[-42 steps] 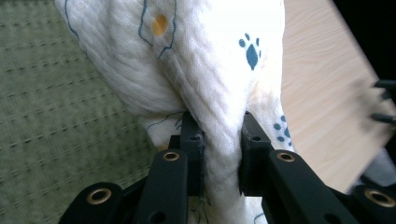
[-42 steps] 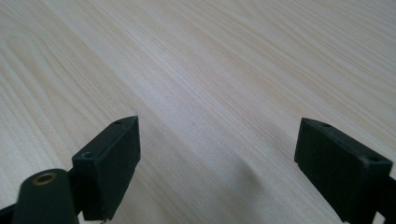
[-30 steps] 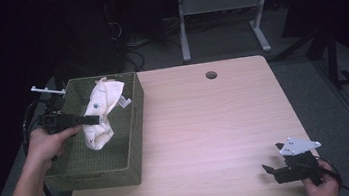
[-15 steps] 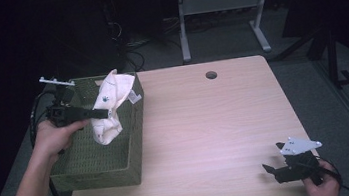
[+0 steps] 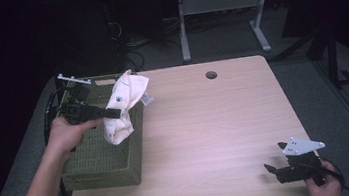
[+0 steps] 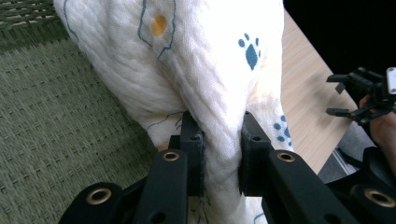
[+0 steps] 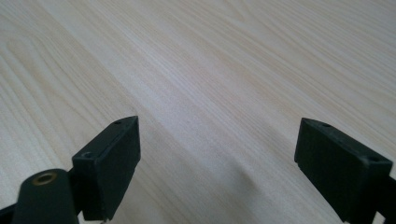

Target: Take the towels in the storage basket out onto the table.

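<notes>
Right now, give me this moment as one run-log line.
left gripper: shut on cloth, lifted above green basket | right gripper: open, empty, low over table near right corner | cloth: white, paw prints, hanging bunched

The pale wooden table (image 5: 206, 124) carries a green woven basket (image 5: 102, 160) at its left edge, seemingly overhanging slightly.

A dim lab or office: a light wood desk (image 5: 215, 118) with a cable hole (image 5: 211, 75), grey carpet (image 5: 311, 76), metal table legs (image 5: 183, 26).
</notes>
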Motion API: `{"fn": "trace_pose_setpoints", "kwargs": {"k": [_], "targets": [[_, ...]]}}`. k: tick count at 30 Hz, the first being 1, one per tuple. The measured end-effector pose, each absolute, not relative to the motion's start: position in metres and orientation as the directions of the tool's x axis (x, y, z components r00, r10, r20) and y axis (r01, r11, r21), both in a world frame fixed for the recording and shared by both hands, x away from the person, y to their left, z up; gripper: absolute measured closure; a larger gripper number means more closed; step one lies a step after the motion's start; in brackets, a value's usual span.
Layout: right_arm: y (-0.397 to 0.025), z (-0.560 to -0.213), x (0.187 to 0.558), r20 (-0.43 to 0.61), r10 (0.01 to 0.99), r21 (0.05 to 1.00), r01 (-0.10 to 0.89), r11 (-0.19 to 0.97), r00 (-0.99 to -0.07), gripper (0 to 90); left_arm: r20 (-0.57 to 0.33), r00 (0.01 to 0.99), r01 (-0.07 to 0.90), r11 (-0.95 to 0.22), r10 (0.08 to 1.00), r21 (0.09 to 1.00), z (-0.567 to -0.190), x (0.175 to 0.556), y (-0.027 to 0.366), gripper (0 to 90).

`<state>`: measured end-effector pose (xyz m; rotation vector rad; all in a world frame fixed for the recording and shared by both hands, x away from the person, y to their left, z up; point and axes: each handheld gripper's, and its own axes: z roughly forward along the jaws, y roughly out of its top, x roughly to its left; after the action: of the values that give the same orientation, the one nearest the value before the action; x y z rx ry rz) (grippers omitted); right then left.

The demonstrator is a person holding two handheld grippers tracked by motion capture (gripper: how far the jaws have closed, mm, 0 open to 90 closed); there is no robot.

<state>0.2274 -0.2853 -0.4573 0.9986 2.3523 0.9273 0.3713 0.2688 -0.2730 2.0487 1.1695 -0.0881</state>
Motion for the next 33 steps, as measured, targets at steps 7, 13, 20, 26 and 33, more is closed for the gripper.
{"fn": "trace_pose_setpoints", "kwargs": {"k": [7, 13, 20, 26, 33], "targets": [[-0.289, -0.458, 0.228, -0.111, 0.752, 0.715, 0.473, 0.515, -0.65, 14.0, -0.406, 0.618, 0.744, -0.335, 0.673, 0.578, -0.273, 0.374, 0.239, 75.8], [-0.288, -0.457, 0.227, -0.111, 0.753, 0.723, 0.467, 0.51, -0.649, 14.0, -0.397, 0.637, 0.736, -0.366, 0.661, 0.57, -0.276, 0.379, 0.217, 75.8], [-0.285, -0.456, 0.227, -0.104, 0.754, 0.725, 0.469, 0.504, -0.649, 14.0, -0.405, 0.654, 0.727, -0.382, 0.639, 0.571, -0.281, 0.383, 0.195, 75.7], [-0.285, -0.456, 0.227, -0.12, 0.746, 0.722, 0.458, 0.518, -0.656, 14.0, -0.412, 0.665, 0.724, -0.404, 0.623, 0.559, -0.291, 0.387, 0.178, 75.7], [-0.286, -0.455, 0.226, -0.102, 0.757, 0.727, 0.47, 0.5, -0.646, 14.0, -0.403, 0.675, 0.716, -0.414, 0.618, 0.562, -0.297, 0.39, 0.161, 75.7]]}}
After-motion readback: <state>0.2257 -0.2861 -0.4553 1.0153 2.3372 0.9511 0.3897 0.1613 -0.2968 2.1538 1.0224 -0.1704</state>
